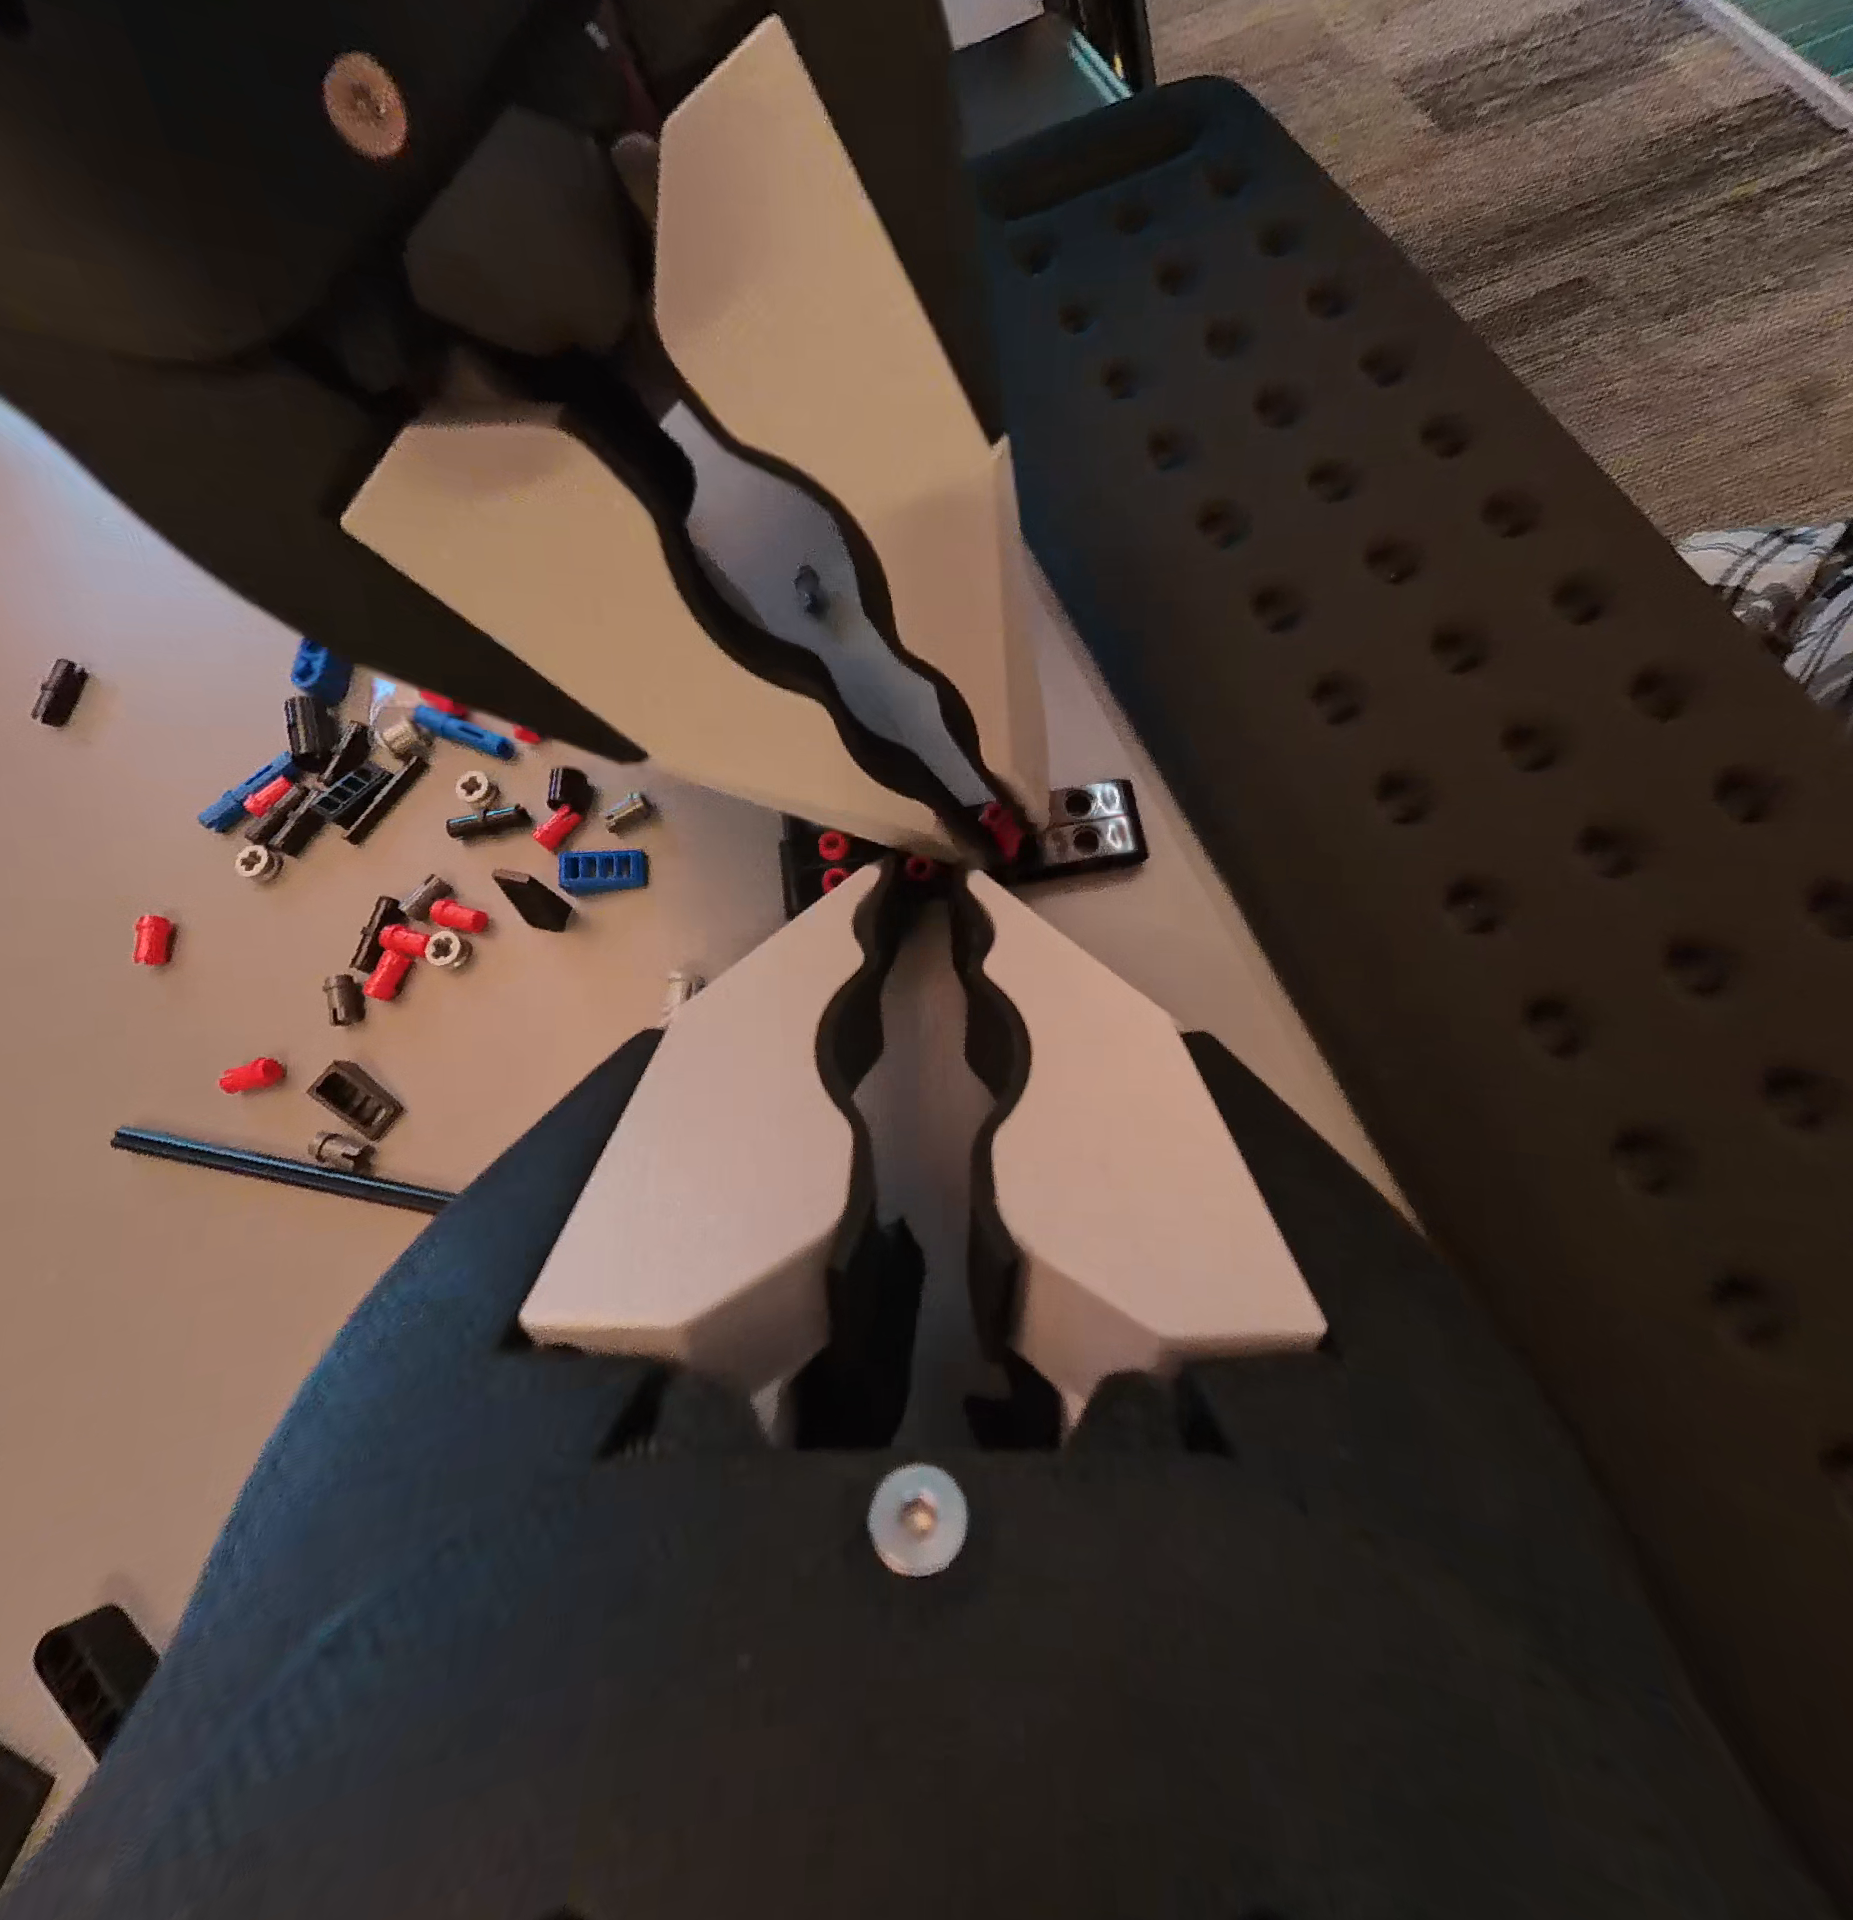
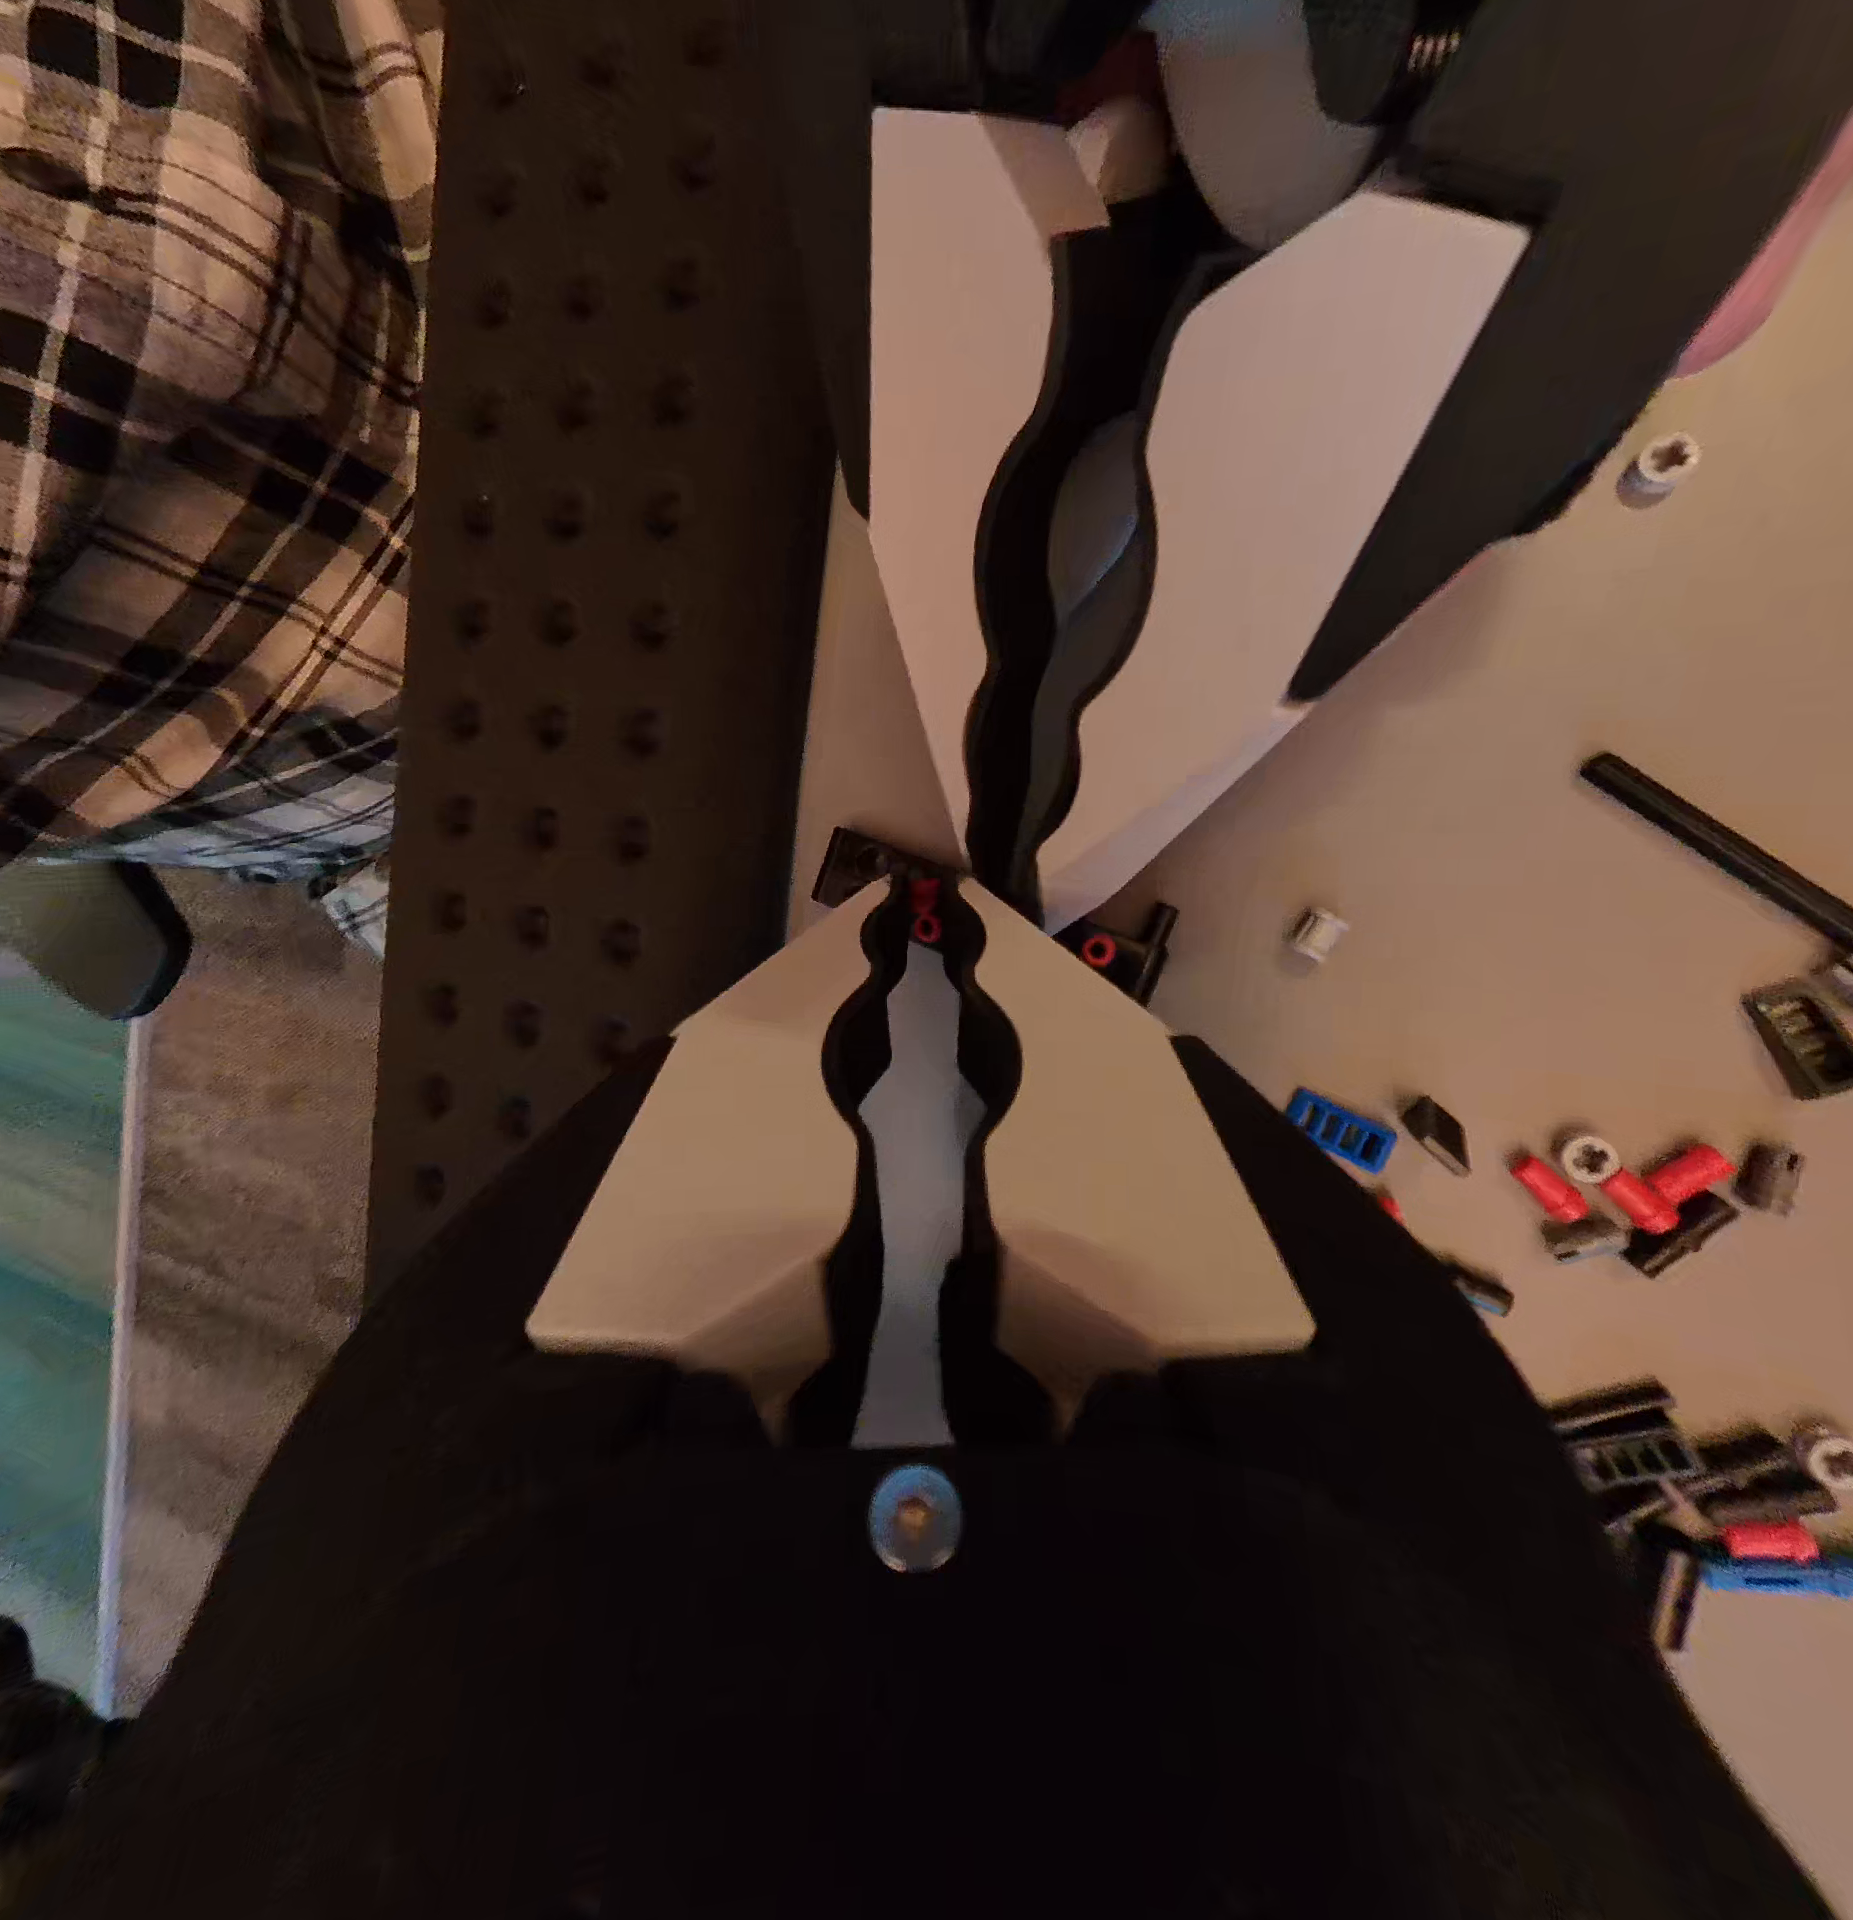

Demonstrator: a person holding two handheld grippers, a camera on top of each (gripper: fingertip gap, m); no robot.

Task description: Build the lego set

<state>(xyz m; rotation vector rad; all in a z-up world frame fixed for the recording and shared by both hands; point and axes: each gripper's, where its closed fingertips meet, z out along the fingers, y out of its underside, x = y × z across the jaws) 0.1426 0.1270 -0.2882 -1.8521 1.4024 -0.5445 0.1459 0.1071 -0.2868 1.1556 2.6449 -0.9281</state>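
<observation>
no readable text, no labels, no brands, no numbers, no signs

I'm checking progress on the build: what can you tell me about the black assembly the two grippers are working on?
The black assembly is a small cluster of glossy black plastic beams with round holes, several plugged with red pins. It sits on the pale table near its edge. The left gripper and right gripper meet over it tip to tip, hiding its middle; the right looks shut on a red pin at the assembly. Its full shape cannot be seen.
</observation>
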